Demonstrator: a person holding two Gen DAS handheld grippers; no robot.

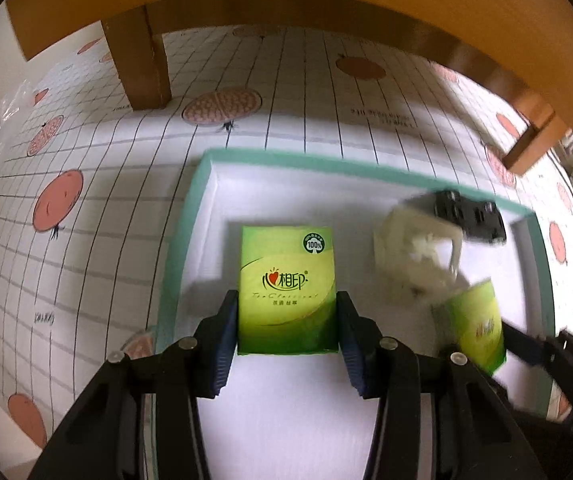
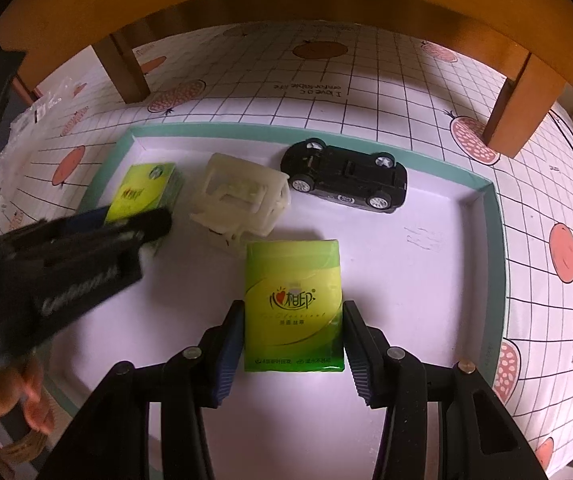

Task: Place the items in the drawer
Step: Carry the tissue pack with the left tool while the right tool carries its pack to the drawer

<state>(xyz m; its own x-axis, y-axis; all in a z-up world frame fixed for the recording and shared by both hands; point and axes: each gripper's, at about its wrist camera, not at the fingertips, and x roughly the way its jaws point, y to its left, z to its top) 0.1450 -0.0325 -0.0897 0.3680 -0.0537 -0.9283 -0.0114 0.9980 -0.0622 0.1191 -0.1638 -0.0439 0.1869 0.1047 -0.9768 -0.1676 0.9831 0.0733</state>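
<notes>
right wrist: toy car [image 2: 344, 176] beyond tissue pack [image 2: 294, 306]

Fruit-print tablecloth [image 2: 406, 92], wooden shelf legs [image 2: 122, 68]

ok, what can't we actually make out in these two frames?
- Left wrist view: white plastic part and black toy car are motion-blurred; the part hides part of the car.
- Right wrist view: blurred left gripper covers the lower end of its tissue pack.
- Both views: drawer near edge hidden behind the gripper bodies.
</notes>
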